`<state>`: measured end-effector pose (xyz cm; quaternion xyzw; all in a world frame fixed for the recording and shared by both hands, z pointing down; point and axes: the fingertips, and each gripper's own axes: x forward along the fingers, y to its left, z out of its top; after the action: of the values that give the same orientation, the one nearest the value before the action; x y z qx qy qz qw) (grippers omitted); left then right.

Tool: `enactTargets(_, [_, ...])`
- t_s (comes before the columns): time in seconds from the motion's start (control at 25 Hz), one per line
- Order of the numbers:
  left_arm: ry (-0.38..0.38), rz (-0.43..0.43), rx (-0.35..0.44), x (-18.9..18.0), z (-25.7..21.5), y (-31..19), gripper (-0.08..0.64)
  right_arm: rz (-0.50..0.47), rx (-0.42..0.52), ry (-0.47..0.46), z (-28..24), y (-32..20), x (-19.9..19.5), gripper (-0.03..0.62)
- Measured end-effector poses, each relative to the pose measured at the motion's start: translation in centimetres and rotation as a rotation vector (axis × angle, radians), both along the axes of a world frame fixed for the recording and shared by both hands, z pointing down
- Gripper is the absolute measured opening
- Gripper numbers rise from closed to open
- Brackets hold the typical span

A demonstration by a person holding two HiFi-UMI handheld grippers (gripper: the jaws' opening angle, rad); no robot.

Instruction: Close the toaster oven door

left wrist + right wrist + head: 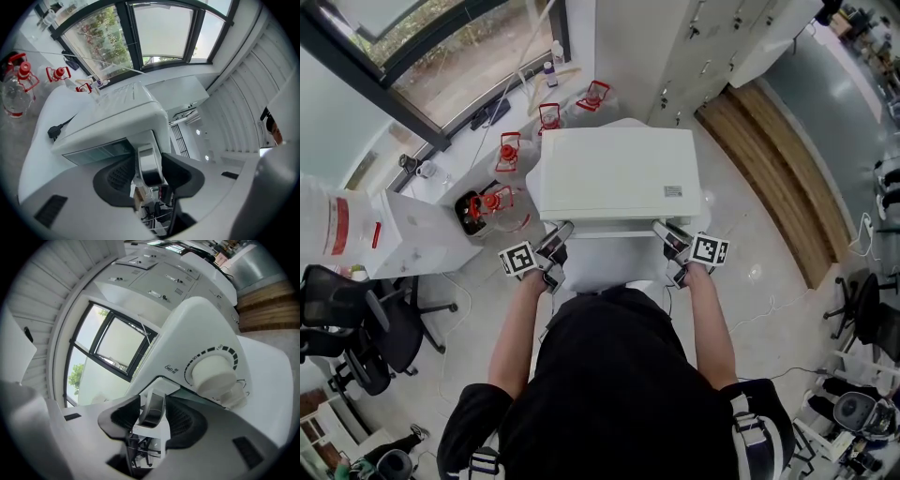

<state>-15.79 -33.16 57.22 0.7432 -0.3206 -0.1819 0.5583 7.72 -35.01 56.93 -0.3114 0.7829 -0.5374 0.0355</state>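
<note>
The toaster oven (pixel 619 173) has its door (pixel 93 152) upright against its front; at that front, the left gripper (pixel 559 234) and right gripper (pixel 667 234) straddle the handle (pixel 150 164), jaws slightly apart, not clamping it.

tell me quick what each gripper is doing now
left gripper: jaws open a little around the door handle, not clamping it
right gripper: jaws open a little around the door handle too

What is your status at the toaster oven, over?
Left tongs, right tongs: open, each astride the door handle. Toaster oven door looks shut. Nothing blocking.
</note>
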Motion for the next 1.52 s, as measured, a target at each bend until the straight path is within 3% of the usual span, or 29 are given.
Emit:
enactTargets(0.28, [-0.066, 0.021, 0.026, -1.2, -0.2, 1.5, 0.187, -0.008, 0.068, 0.124, 0.2, 1.5, -1.3, 0.255])
enactTargets(0.48, [-0.177, 0.055, 0.083, -2.4, -0.6, 3.6, 0.187, 0.082, 0.093, 0.082, -0.6, 3.1, -1.3, 0.275])
enactTargets(0.68, [-0.345, 0.115, 0.159, -3.7, -0.2, 5.9, 0.174, 0.156, 0.135, 0.142, -0.9, 4.8, -1.1, 0.272])
enactTargets(0.76, [-0.426, 0.142, 0.208, -3.9, 0.0, 6.6, 0.132, 0.216, 0.169, 0.175, -1.1, 5.5, -0.6, 0.233])
enactTargets(0.92, [-0.539, 0.181, 0.295, -3.9, -0.2, 7.7, 0.055, 0.359, 0.253, 0.234, -2.3, 7.1, 0.9, 0.013])
enactTargets(1.04, [-0.582, 0.207, 0.355, -3.3, -0.9, 8.3, 0.044, 0.380, 0.296, 0.265, -2.9, 7.9, 1.4, 0.012])
enactTargets(1.2, [-0.629, 0.217, 0.406, -2.4, -1.9, 9.2, 0.040, 0.353, 0.352, 0.305, -3.8, 8.8, 1.7, 0.012])
enactTargets(1.52, [-0.737, 0.194, 0.446, -1.6, -3.0, 11.9, 0.038, 0.118, 0.442, 0.482, -3.5, 10.2, -0.2, 0.011])
